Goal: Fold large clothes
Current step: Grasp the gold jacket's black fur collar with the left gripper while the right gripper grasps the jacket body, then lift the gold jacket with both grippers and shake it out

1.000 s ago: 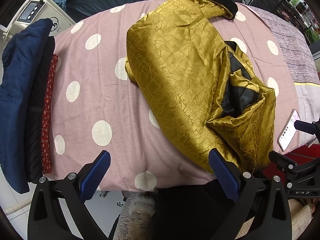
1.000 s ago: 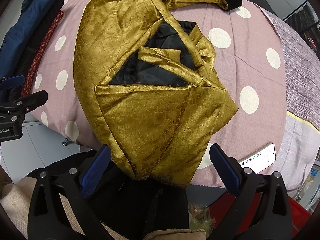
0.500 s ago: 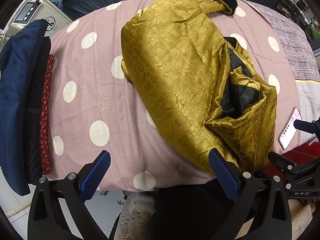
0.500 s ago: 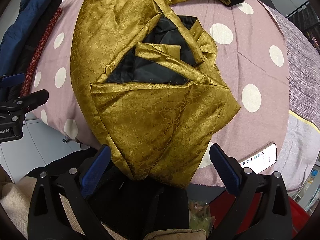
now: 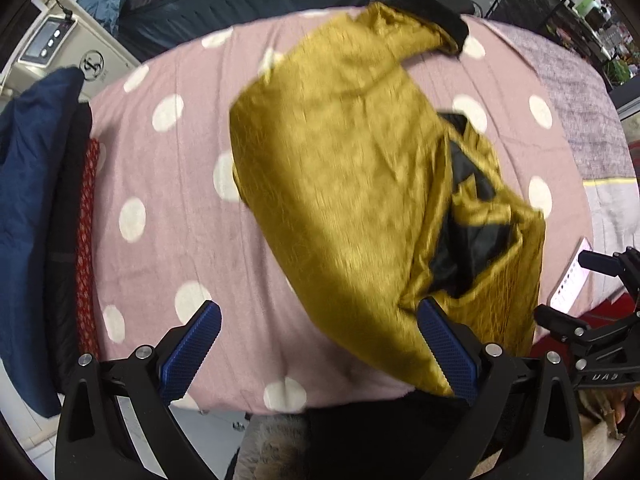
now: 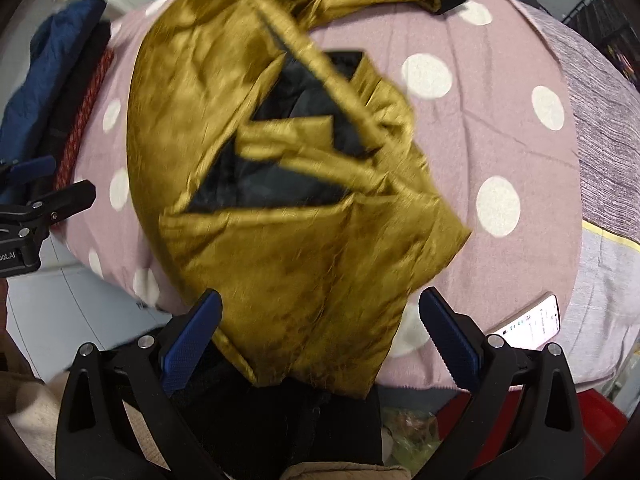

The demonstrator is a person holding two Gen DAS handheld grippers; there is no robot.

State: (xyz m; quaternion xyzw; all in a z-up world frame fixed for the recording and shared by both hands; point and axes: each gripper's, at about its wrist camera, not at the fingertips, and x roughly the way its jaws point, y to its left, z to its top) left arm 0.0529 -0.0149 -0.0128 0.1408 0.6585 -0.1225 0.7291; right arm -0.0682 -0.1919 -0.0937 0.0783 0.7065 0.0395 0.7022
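The polka-dot bed carries the gold jacket, sprawled from its far edge over its near edge, unchanged though both views have closed in. Folded clothes line the left edge; a phone lies near the right corner. Left gripper and right gripper hover spread, empty.

My finger pads are blue with a fine grid texture, arms black. Garment is shiny mustard gold with a crackle pattern, black lining, black cuff. Bedcover is dusty pink with white polka dots. Stack at left: navy piece, black piece, red with small print.
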